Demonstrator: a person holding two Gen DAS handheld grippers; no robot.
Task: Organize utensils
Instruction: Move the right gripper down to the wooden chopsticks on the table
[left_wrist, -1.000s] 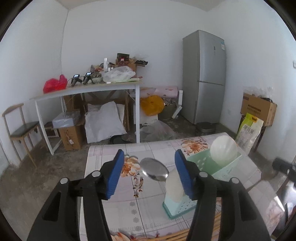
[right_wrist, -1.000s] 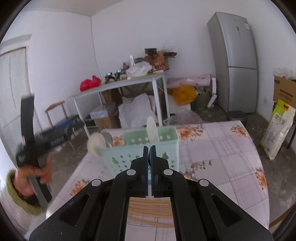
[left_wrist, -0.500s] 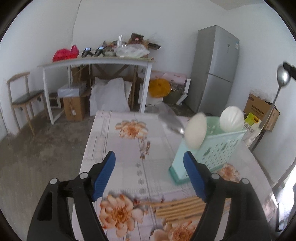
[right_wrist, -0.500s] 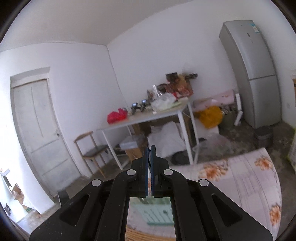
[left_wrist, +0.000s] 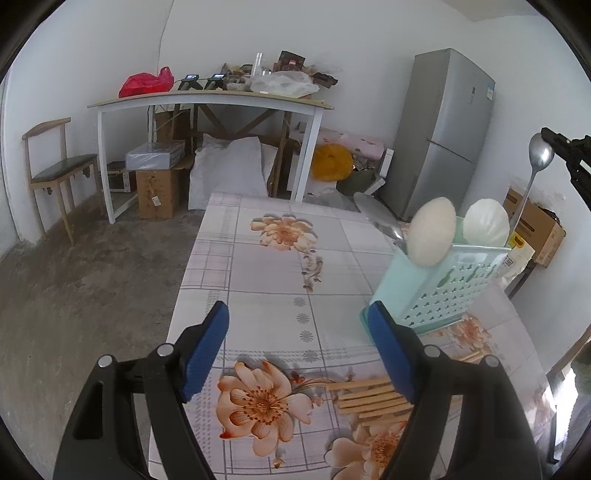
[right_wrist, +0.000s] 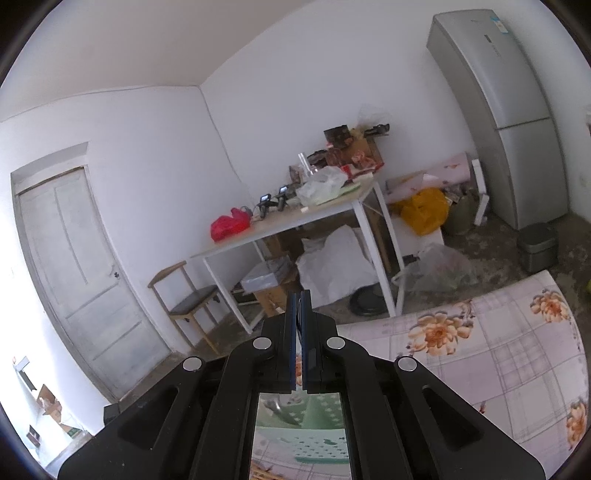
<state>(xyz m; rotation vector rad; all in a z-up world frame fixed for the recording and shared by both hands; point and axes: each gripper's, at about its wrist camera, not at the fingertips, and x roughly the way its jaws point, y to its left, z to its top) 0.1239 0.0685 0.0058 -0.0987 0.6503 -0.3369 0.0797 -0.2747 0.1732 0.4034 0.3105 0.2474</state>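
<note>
Utensils mostly stand in the green basket (left_wrist: 443, 291) already (two pale ladles, one steel spoon). Left gripper (left_wrist: 299, 339), jaws just spread and empty, hovers over loose chopsticks (left_wrist: 369, 400) on the surface (left_wrist: 277, 266); right gripper (right_wrist: 300, 306) pinches another spoon (left_wrist: 540, 153) above the basket.

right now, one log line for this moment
left gripper: jaws just opening, nothing between, near chopsticks | right gripper: shut on spoon, over caddy
</note>
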